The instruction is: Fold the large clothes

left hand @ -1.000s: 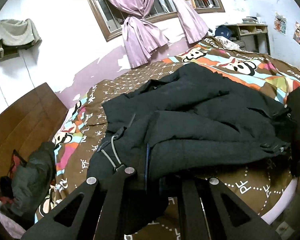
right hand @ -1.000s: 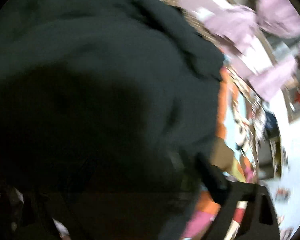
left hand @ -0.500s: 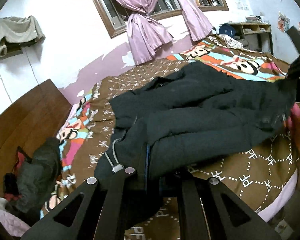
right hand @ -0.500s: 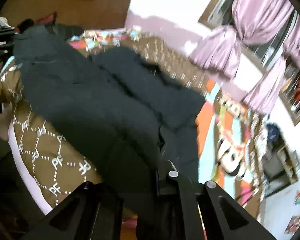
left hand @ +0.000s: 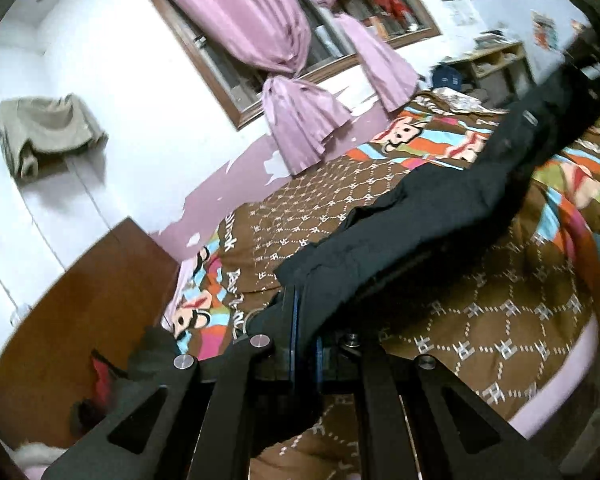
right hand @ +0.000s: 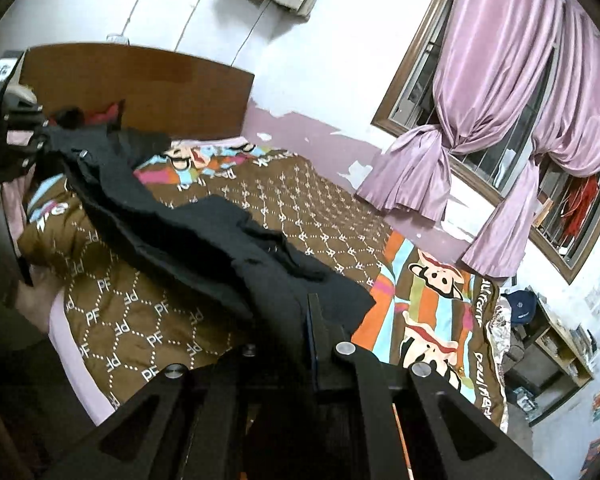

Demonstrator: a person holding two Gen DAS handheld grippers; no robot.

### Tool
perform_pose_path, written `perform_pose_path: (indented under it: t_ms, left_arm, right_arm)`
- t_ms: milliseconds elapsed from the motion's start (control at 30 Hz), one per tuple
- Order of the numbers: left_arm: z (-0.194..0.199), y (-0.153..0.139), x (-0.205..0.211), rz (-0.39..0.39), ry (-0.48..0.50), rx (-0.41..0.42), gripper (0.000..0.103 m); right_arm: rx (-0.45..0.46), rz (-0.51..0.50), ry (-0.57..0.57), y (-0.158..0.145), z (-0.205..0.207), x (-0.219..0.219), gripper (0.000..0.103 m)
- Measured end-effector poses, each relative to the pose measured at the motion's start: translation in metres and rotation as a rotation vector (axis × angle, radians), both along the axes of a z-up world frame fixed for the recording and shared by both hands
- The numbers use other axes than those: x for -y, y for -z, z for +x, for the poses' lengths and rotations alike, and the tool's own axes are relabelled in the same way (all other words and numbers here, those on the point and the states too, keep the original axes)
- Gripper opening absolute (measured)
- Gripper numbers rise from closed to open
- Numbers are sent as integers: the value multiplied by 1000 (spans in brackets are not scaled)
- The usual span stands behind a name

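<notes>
A large black padded jacket (left hand: pixel 420 220) hangs stretched in the air above the bed, its lower part still trailing on the quilt. My left gripper (left hand: pixel 300 320) is shut on one edge of it at the bottom of the left wrist view. At the top right of that view my right gripper (left hand: pixel 572 76) holds the other end. In the right wrist view the right gripper (right hand: pixel 312 320) is shut on the jacket (right hand: pixel 188 224), which runs up to the left gripper (right hand: pixel 32 148) at the far left.
A brown and striped cartoon quilt (left hand: pixel 500 312) covers the bed. A wooden headboard (right hand: pixel 140 80) has dark clothes (left hand: pixel 140 360) heaped against it. Pink curtains (right hand: pixel 500 120) hang at the window. A shelf unit (left hand: pixel 496 60) stands beyond the bed. A person's hand (right hand: pixel 32 304) shows at the left.
Both grippers have risen, lifting the jacket off the quilt and pulling it taut between them. The right gripper came out of the jacket's folds and now grips its edge.
</notes>
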State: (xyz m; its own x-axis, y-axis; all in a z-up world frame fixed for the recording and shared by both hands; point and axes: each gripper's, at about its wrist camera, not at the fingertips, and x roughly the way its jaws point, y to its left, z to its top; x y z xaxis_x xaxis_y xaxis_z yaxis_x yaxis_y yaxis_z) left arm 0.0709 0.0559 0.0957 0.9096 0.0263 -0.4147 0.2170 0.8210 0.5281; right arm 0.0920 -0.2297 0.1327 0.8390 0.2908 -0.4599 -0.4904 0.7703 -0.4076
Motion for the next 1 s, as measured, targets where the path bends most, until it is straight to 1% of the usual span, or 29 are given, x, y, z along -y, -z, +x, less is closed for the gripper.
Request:
perform_pose_path:
  t_ms: [33,100,167,233,300,367,400,433,533,567,633,667,700,733,767,833,867,933,967,1000]
  left_arm:
    - [-10,-4,1,18,20,0,5]
    - [-17,-3,3,37,43,-7,5]
    - [-18,1,7,51,63,-37,5]
    - [-6,9,11,57,67,-58,5]
    - [8,15,17,68,62,-59,5]
    - [25,16,19,74,56,-59,5]
    - [36,14,19,76,50,-54,5]
    - [49,10,17,68,40,-48,5]
    - [86,0,6,22,-3,-48,5]
    - [96,-2,3,13,-14,-48,5]
    - [127,-3,-4,10,-40,-41,5]
    - [136,-4,-4,17,-49,-34,5]
    - [154,-3,-4,29,-60,-21,5]
    - [169,-2,-5,34,-71,-12,5]
    - [180,-2,-6,32,-79,-8,5]
    - [217,2,-12,16,-100,-9,5]
    - [229,4,-14,9,-107,-13,5]
    - [266,13,-20,2,-121,-23,5]
    - [277,16,-22,3,-125,-24,5]
    - [296,25,-24,8,-129,-27,5]
  right_arm:
    - [-8,-11,4,4,4,0,7]
    - [-39,-15,22,12,15,-1,7]
    - [-77,-7,53,18,30,-1,7]
    - [-93,12,92,17,46,-4,7]
    - [-90,40,121,9,58,-8,7]
    - [-52,32,132,-1,76,-18,7]
    - [-41,26,134,-3,82,-20,7]
    - [-28,20,139,-8,98,-25,7]
    - [-17,30,161,-14,135,-35,7]
    - [0,30,171,-16,153,-39,7]
    - [35,17,186,-14,182,-47,8]
    - [46,12,195,-10,197,-52,8]
    - [52,11,202,-7,207,-54,8]
    - [60,15,214,-1,229,-57,8]
    - [65,19,224,4,245,-59,8]
    - [70,25,244,19,278,-64,8]
    - [67,27,252,25,291,-65,8]
    - [56,33,269,44,324,-68,8]
    - [51,33,275,53,337,-69,8]
    - [47,35,276,59,346,-70,8]
